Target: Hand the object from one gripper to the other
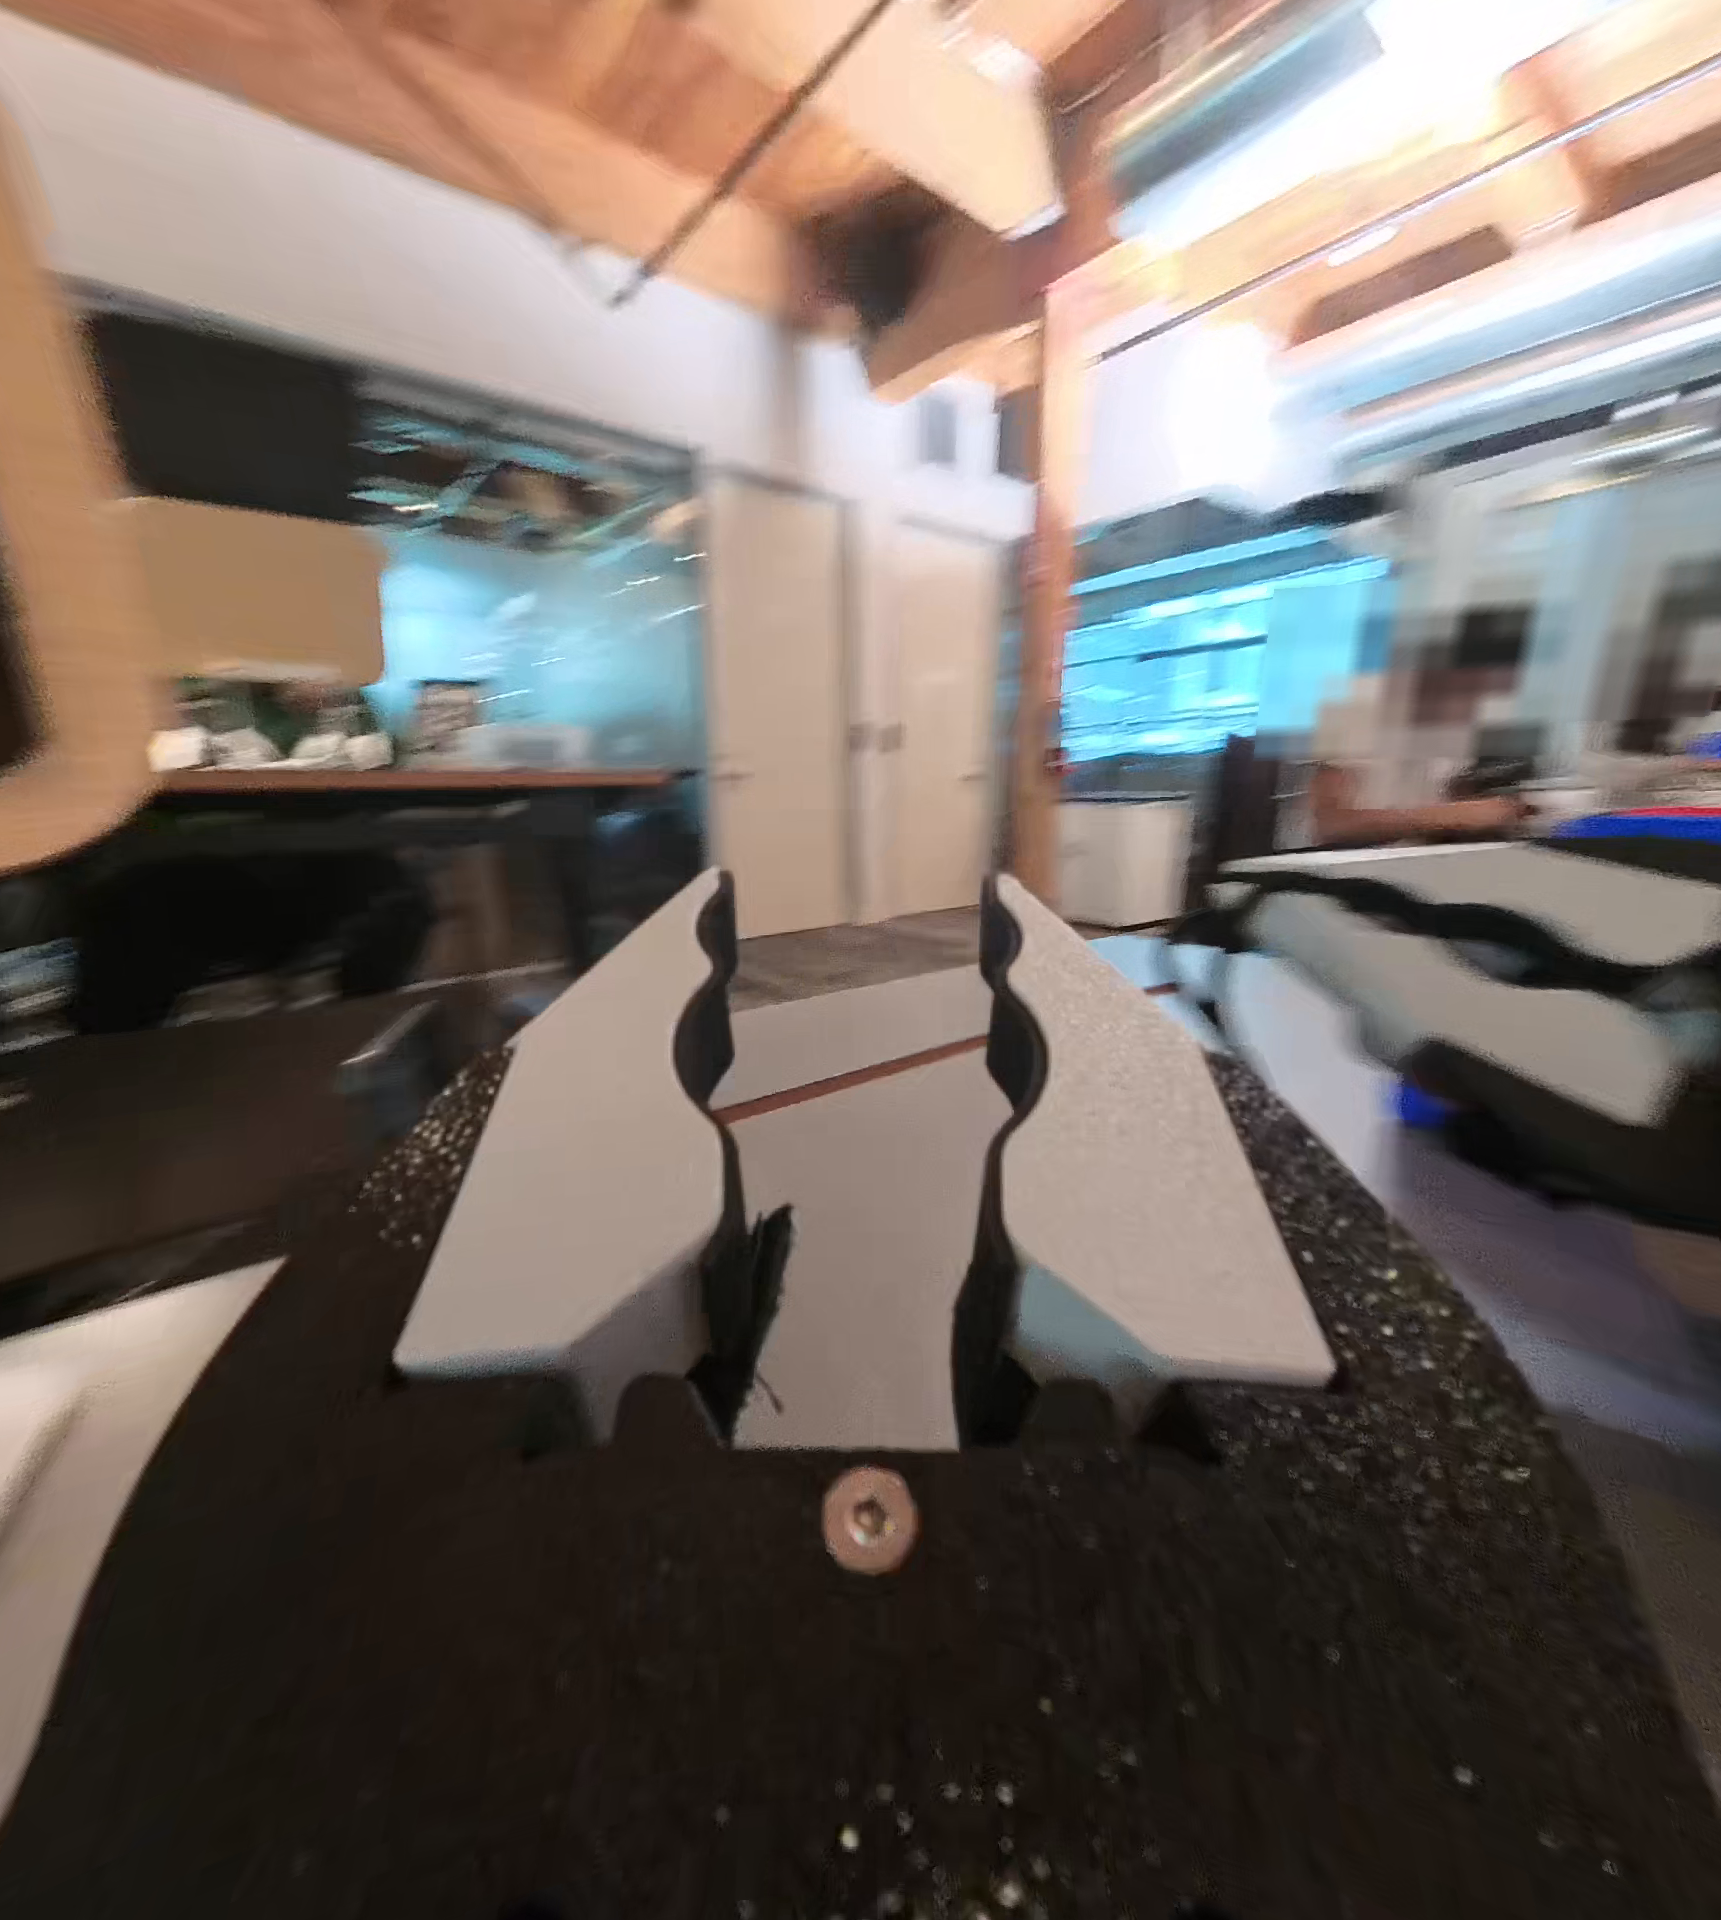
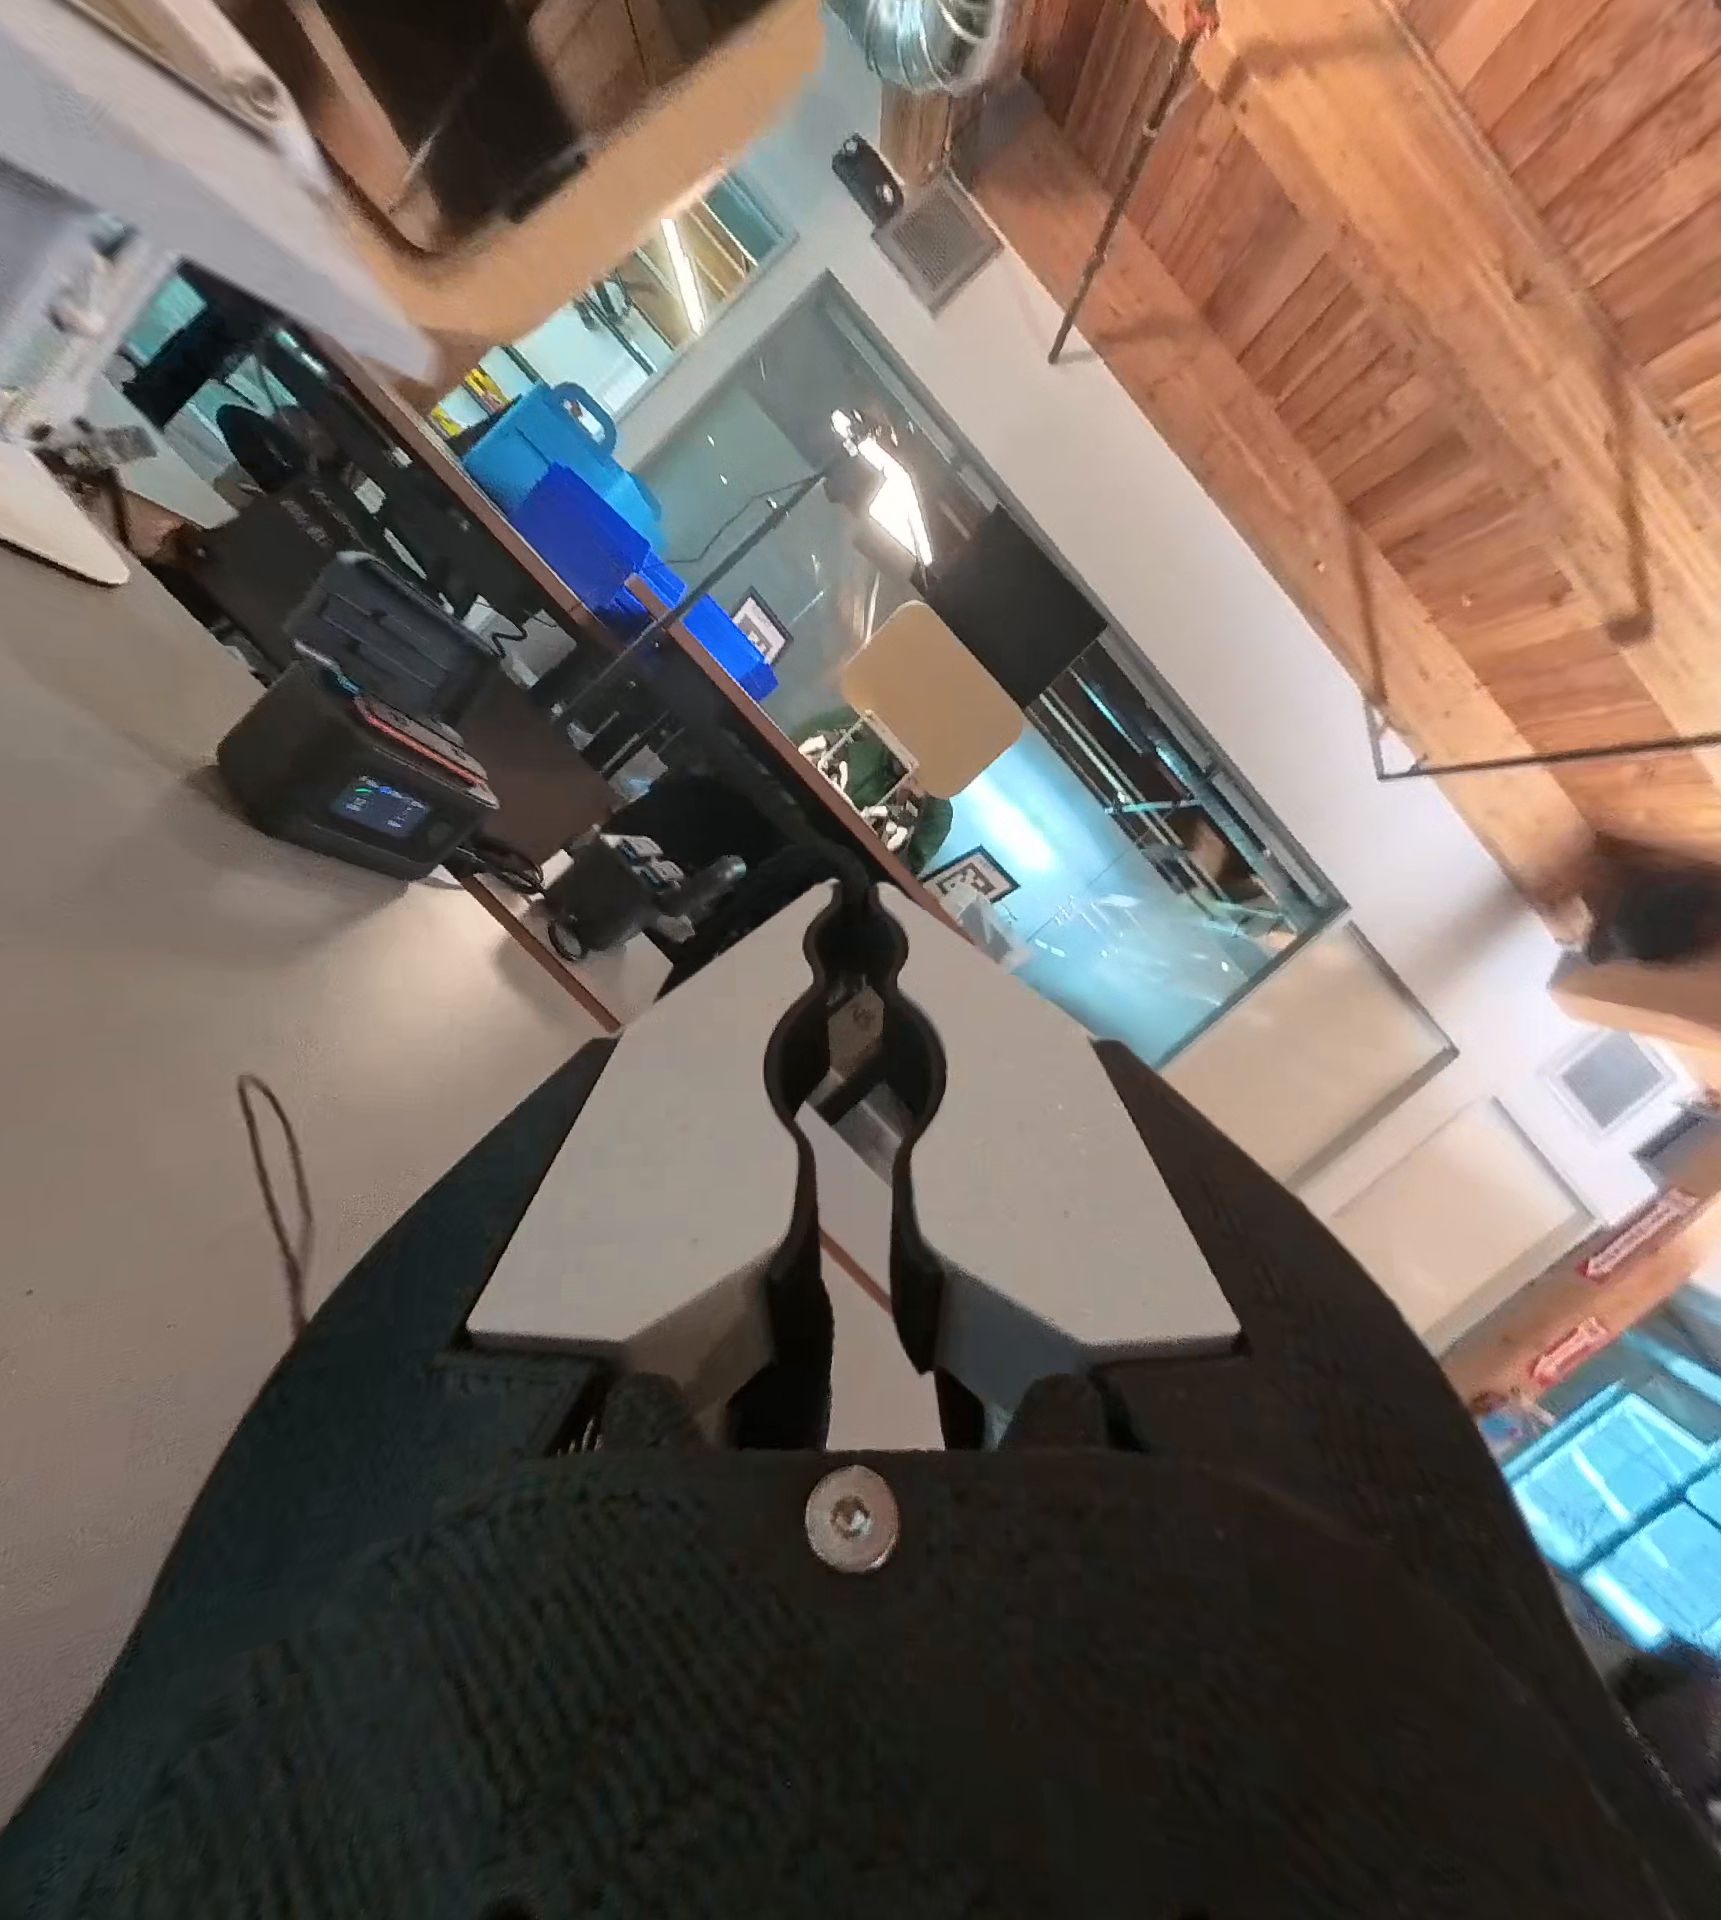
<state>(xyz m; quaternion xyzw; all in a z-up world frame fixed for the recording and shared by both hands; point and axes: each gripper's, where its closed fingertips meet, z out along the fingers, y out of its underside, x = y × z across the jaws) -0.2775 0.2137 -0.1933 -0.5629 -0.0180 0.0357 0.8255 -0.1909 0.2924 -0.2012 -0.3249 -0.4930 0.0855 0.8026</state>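
left gripper [image 1: 856, 914] gaping, empty; right gripper [image 2: 851, 894] pinched on small metal piece [image 2: 851, 1023] (identity unclear). risk: dropped through misaligned handover.

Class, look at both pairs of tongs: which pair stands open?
The left tongs: a wide gap separates their fingers, while the right tongs have their tips pressed together.

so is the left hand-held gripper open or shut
Open. In the left wrist view the left hand-held gripper has a wide gap between its grey fingers, with nothing held between them.
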